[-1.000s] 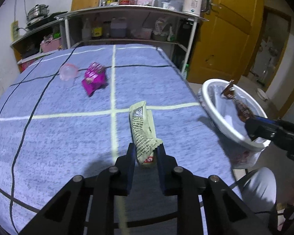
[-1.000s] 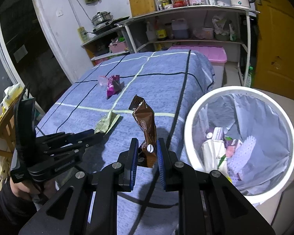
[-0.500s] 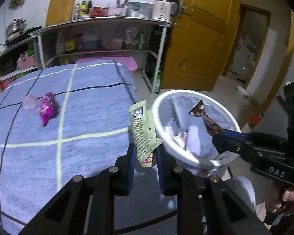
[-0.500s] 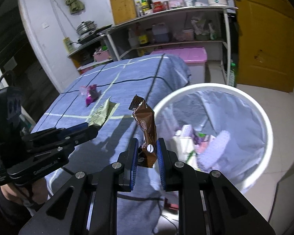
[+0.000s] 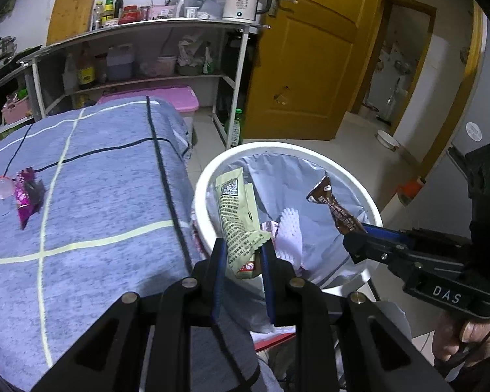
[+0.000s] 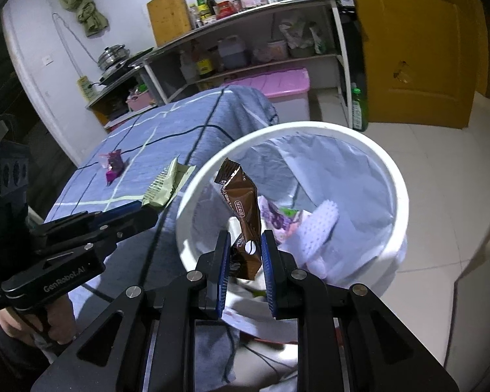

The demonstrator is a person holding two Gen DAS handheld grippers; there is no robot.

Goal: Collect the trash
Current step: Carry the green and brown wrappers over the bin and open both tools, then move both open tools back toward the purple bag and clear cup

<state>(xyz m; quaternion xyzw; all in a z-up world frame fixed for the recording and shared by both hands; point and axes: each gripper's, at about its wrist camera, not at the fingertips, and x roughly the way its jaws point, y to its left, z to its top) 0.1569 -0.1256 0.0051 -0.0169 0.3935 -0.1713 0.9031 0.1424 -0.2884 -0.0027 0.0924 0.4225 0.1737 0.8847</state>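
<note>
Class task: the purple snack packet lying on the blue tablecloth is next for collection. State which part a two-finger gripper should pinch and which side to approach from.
Pinch the purple snack packet across its narrow width, near one crimped end, coming down from above. It lies flat on the tablecloth, lengthwise away from the camera. A clear plastic piece sits against its left side, so the end away from it looks safer.

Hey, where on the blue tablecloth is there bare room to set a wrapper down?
The tablecloth is bare between the purple packet and the edge nearest the trash bin. Crowded: the far-left patch, where the packet touches a pink cup.
</note>
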